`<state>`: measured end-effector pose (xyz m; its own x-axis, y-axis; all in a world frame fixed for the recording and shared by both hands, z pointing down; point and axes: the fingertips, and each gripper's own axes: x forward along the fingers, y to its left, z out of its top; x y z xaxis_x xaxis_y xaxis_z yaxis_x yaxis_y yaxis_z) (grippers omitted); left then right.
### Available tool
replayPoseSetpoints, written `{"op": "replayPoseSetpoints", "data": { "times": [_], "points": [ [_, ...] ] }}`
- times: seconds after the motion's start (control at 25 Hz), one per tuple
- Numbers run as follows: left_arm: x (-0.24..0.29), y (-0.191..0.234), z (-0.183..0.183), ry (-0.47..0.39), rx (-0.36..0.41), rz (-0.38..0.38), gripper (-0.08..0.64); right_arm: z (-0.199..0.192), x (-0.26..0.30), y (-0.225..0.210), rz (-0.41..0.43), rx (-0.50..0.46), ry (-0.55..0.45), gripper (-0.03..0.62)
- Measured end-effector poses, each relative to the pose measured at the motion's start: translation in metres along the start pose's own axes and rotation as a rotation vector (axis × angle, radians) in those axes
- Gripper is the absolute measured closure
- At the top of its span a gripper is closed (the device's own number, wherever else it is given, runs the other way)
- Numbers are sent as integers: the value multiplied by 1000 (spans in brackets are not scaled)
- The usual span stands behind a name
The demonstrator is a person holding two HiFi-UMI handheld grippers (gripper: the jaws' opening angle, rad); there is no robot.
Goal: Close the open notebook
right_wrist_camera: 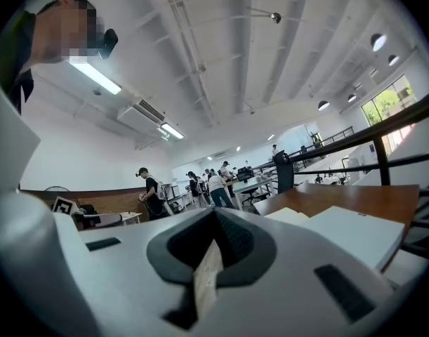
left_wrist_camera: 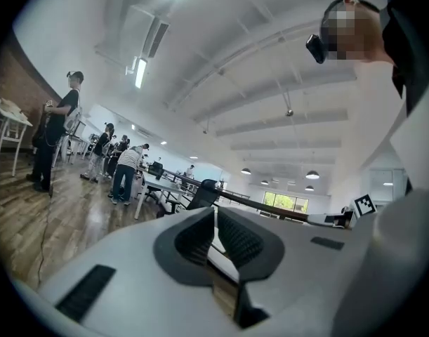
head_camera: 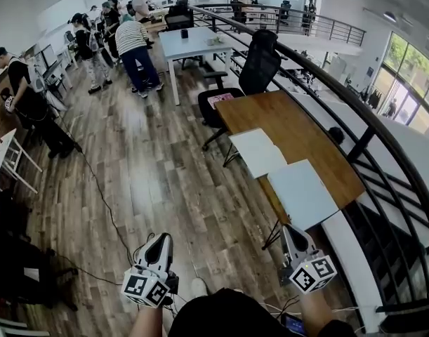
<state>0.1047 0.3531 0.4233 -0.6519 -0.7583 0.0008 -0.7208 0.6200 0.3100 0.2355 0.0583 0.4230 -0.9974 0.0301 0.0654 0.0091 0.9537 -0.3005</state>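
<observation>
**Wood-plank floor under both tongs, open notebook up and to the right**

Plank floor fills the left and centre of the head view. The brown bench (head_camera: 298, 128) runs diagonally across the right half, in front of a dark metal railing (head_camera: 383, 135). On it the notebook (head_camera: 295, 188) lies spread flat, its two leaves side by side along the bench's front edge. Its long axis slants from upper left to lower right of the frame.

I have both sets of tongs clenched and empty, pointing level. The right tongs (head_camera: 287, 229) sit just below the nearer leaf's lower corner, so I judge that side the natural one to lift and fold. The left tongs (head_camera: 163, 239) hang over the floor (head_camera: 151, 160), well apart from the bench.

The leaves look thin, matte and pale. The far one is white and the near one greyer. The bench top is smooth wood grain with a square edge. In the right gripper view the near leaf (right_wrist_camera: 354, 232) sits right of the pads.
</observation>
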Motion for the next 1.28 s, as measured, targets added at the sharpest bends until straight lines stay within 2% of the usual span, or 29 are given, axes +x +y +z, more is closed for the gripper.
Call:
{"op": "replayPoseSetpoints", "data": {
  "times": [0.24, 0.4, 0.44, 0.48, 0.52, 0.56, 0.6, 0.64, 0.8, 1.0, 1.28],
  "points": [
    [1, -15, -4, 0, -6, 2, 536, -2, -13, -14, -18, -34, 20, 595],
    [0, -29, -4, -16, -3, 1, 535, 3, -18, -11, 29, -49, -6, 593],
    [-1, -34, -2, -32, -1, -2, 534, 8, -21, -10, 45, -56, -28, 564],
    [-2, -39, 0, -53, 1, -5, 534, 13, -25, -8, 59, -63, -54, 464],
    [-3, -44, 2, -72, 1, -5, 485, 18, -29, -9, 67, -69, -80, 347],
    [-3, -48, 3, -83, -1, -1, 360, 21, -32, -10, 67, -73, -99, 298],
    [-2, -51, 3, -88, -3, 7, 276, 23, -36, -13, 63, -75, -110, 269],
    [-1, -54, 2, -87, -3, 18, 261, 23, -39, -16, 55, -78, -113, 242],
    [11, -68, -10, -65, -1, 24, 241, 18, -43, -38, 36, -89, -96, 235],
    [28, -78, -23, -18, 12, 4, 241, 16, -45, -58, 19, -54, -88, 235],
    [74, -70, -18, -18, 23, -55, 241, 22, -25, -73, -8, -53, -85, 213]
  ]
}}
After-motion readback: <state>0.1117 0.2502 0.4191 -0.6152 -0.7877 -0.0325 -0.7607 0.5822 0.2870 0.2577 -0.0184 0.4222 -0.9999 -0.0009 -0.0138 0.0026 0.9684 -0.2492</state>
